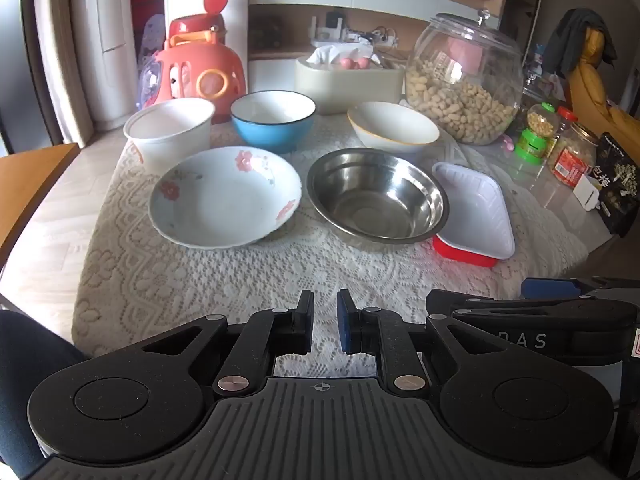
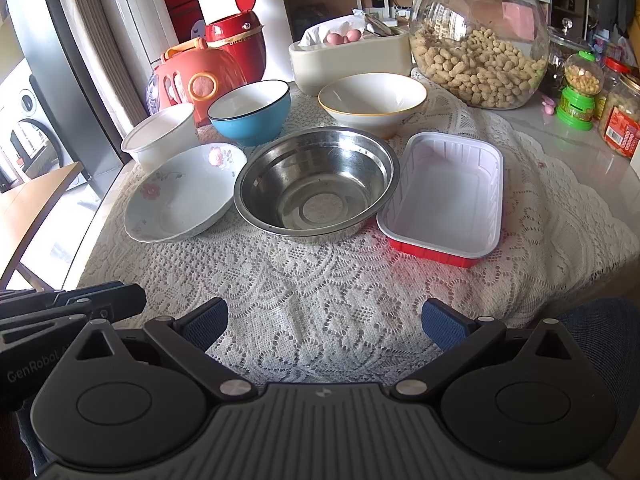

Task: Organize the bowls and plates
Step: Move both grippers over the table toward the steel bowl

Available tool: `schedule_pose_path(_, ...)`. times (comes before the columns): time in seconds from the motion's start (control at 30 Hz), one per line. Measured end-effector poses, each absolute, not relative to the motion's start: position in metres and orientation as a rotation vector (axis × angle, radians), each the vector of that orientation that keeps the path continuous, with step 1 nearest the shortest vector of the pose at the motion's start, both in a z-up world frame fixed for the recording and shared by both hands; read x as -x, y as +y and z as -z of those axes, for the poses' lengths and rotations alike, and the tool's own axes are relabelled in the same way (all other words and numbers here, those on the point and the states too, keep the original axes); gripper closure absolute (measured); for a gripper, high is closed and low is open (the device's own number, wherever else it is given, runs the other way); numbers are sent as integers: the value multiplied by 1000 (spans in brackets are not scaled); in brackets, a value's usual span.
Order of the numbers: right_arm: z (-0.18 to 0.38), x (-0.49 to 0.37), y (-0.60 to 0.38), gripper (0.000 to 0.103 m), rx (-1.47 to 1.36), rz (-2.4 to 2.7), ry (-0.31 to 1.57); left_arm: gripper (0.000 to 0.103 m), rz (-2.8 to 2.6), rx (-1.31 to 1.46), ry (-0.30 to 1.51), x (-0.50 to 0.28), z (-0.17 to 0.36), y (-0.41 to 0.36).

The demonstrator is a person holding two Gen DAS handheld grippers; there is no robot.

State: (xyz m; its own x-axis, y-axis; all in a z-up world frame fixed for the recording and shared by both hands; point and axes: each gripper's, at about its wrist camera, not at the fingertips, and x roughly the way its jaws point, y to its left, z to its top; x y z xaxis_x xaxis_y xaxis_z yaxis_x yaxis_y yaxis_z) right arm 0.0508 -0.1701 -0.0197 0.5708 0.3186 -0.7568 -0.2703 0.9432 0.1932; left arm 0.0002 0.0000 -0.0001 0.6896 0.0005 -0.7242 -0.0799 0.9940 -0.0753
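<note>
On the lace cloth, the front row holds a flowered plate (image 1: 224,196) (image 2: 184,196), a steel bowl (image 1: 376,200) (image 2: 316,184) and a white tray with red sides (image 1: 476,212) (image 2: 444,196). Behind them stand a white plastic bowl (image 1: 170,132) (image 2: 160,136), a blue bowl (image 1: 274,120) (image 2: 250,114) and a white bowl with a yellow rim (image 1: 394,126) (image 2: 372,100). My left gripper (image 1: 325,308) hovers over the near cloth, shut with nothing in it. My right gripper (image 2: 323,312) is beside it, open wide and empty, short of the steel bowl.
A big glass jar of peanuts (image 2: 480,40) and small jars (image 2: 580,88) stand at the back right. A cream box with eggs (image 2: 348,60) and an orange toy (image 2: 196,76) lie behind the bowls. A wooden surface (image 2: 28,208) sits to the left of the table.
</note>
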Motion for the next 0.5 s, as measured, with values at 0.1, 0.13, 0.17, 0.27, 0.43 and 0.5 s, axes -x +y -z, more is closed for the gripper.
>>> schedule_pose_path(0.1, 20, -52, -171, 0, -62, -343, 904, 85, -47, 106, 811, -1, 0, 0)
schedule_pose_path(0.13, 20, -53, -171, 0, -62, -343, 906, 85, -47, 107, 814, -1, 0, 0)
schedule_pose_path(0.17, 21, -53, -171, 0, -62, -344, 906, 86, -48, 107, 817, -2, 1, -1)
schedule_pose_path(0.27, 21, -57, -173, 0, -61, -344, 907, 86, -40, 100, 831, -8, 5, -6)
schedule_pose_path(0.43, 14, -77, -196, 0, -72, -290, 827, 86, 23, 79, 821, -30, -5, -22)
schedule_pose_path(0.5, 11, -88, -214, 0, -71, -228, 778, 86, 83, 95, 814, -45, -11, -32)
